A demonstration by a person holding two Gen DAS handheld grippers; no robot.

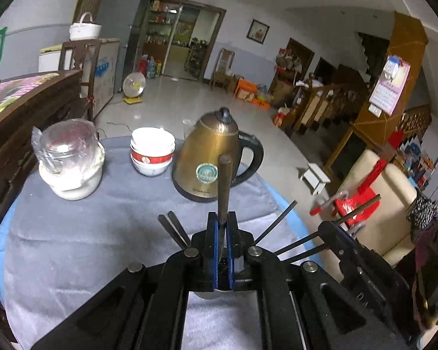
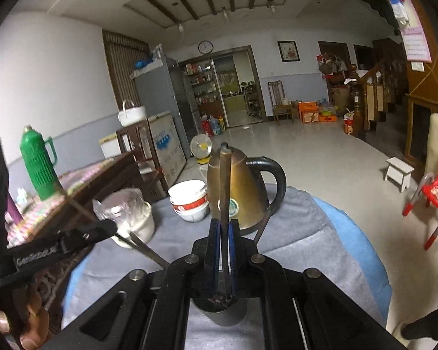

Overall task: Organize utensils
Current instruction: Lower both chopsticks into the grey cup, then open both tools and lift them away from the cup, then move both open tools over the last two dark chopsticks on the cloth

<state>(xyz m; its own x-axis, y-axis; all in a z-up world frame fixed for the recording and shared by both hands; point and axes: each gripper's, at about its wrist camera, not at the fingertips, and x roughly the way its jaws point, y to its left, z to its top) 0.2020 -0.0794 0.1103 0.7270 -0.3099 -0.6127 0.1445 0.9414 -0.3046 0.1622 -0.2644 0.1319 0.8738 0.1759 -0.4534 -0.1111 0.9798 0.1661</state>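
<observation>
The left gripper (image 1: pixel 225 227) is clamped tight on a dark chopstick (image 1: pixel 224 186), its blue pads pressed against the stick with no gap showing. The chopstick's long axis runs straight out along the fingers, away from the camera, its blunt end pointing up in front of the brass kettle (image 1: pixel 210 157). Below the fingers sits a dark cup (image 1: pixel 213 293) on the grey cloth (image 1: pixel 73 233) — more chopsticks (image 1: pixel 175 227) fan out of it, leaning left and right.

In the right wrist view, the right gripper (image 2: pixel 224 233) is likewise closed on a second chopstick (image 2: pixel 224 186). This one also lies along the fingers, standing nearly upright in the picture, its tip crossing the kettle (image 2: pixel 242 186). Its lower end reaches down to the cup (image 2: pixel 222 312) just under the fingers.

Near the kettle stand stacked white bowls (image 1: pixel 151 151) and a plastic-covered jar (image 1: pixel 67 157). The left gripper appears at the left of the right view — held by a hand (image 2: pixel 29 320).
</observation>
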